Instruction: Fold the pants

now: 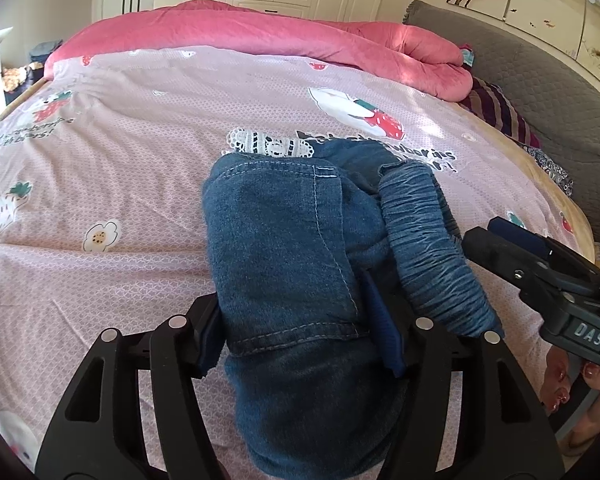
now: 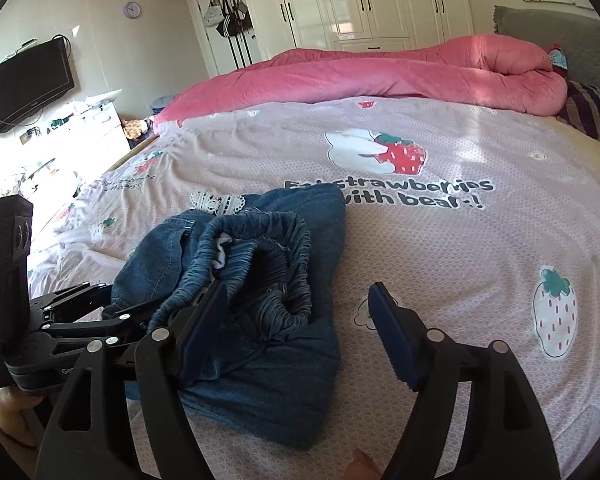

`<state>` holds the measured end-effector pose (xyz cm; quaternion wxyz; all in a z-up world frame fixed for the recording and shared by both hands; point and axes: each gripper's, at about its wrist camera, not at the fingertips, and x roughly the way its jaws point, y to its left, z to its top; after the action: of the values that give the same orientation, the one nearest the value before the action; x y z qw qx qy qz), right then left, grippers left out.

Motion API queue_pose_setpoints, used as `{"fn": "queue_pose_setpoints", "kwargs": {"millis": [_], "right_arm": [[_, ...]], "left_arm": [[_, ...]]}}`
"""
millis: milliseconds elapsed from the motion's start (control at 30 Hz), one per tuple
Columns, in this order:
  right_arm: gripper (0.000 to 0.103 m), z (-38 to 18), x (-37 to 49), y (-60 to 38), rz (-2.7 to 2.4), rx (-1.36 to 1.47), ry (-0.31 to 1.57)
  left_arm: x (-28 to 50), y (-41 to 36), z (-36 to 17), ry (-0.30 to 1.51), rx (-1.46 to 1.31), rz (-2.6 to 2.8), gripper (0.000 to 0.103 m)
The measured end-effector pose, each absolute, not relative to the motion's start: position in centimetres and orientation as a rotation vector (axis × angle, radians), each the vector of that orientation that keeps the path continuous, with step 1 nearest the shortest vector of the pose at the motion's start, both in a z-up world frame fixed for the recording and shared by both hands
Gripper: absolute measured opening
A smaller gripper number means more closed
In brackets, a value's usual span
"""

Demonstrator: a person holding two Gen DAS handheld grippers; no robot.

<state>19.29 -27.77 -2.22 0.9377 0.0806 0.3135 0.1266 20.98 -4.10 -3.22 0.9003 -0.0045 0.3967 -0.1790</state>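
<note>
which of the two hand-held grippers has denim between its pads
The left hand-held gripper: the folded jeans fill the gap between its blue pads. The right hand-held gripper stands open over the bedspread, beside the elastic waistband.

Blue denim pants [image 2: 260, 340] lie folded in a bundle, elastic waistband [image 2: 260, 264] on top.

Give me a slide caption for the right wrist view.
Open right gripper over folded denim pants on the strawberry bedspread.

folded jeans [image 1: 292, 256], left claw [image 1: 300, 336] astride
</note>
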Motion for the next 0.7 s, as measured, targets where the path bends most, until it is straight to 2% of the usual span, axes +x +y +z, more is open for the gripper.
{"fn": "queue_pose_setpoints", "kwargs": {"millis": [200,433,700], "right_arm": [[0.08,-1.6,18.4,-27.6,0.258,0.147,0.613],[0.091,-0.5,16.7,-28.0,0.255,0.13,0.574],[0.094,0.7,14.5,-28.7,0.248,0.128,0.547]], "left_arm": [[20.3,-3.9,-2.7,0.804,-0.006,-0.358,0.06],[18.8,-3.1,-1.3,0.741,-0.007,-0.333,0.072],[16.1,-2.6,0.2,0.703,-0.015,-0.332,0.082]]}}
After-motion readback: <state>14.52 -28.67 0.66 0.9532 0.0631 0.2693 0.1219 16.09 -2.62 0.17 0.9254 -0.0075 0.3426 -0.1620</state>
